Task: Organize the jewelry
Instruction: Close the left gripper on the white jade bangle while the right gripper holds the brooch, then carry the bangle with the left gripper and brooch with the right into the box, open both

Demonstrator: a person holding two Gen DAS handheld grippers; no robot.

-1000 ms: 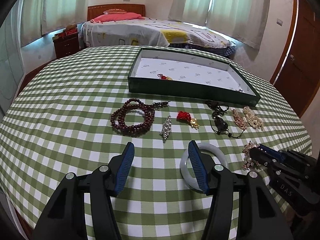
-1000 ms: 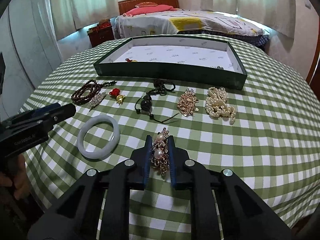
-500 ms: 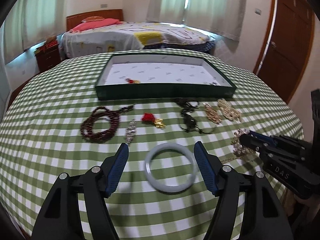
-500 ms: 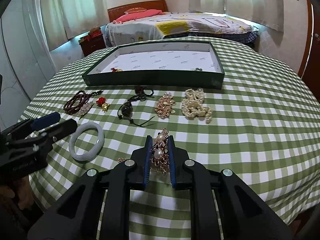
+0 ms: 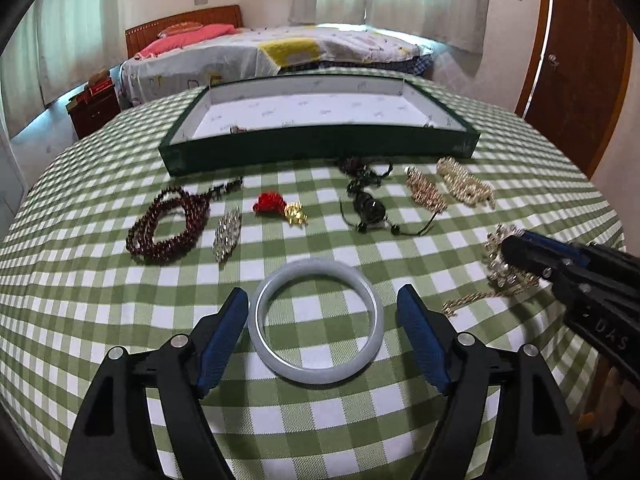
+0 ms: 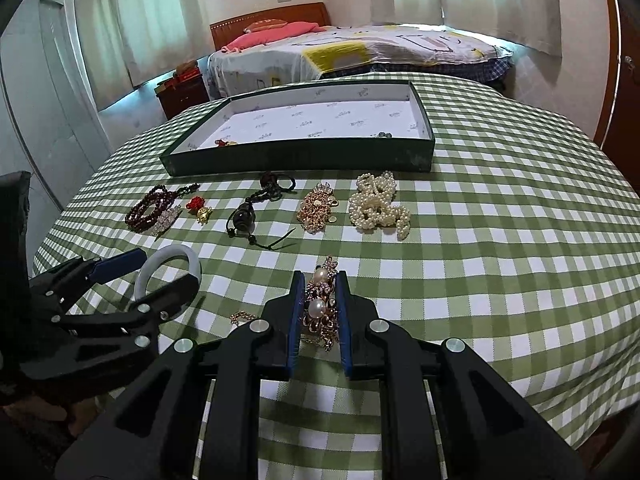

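A pale jade bangle lies flat on the green checked tablecloth. My left gripper straddles it with its jaws opening. The left pad sits close to the rim and the right pad stands clear of it. The right wrist view shows that left gripper around the bangle from the side. My right gripper is shut on a gold-and-pearl ornament, whose thin gold chain trails on the cloth. The green tray with a white lining stands behind the row of jewelry.
In a row before the tray lie a dark red bead bracelet, a crystal brooch, a red-and-gold charm, a black cord pendant, a gold piece and a pearl strand. The tray holds a small red-gold item. The table's edge curves close on both sides.
My left gripper has shifted right and lower, and its jaws have spread, so the bangle that sat by the right finger now lies between both. The right gripper keeps its hold on the ornament.
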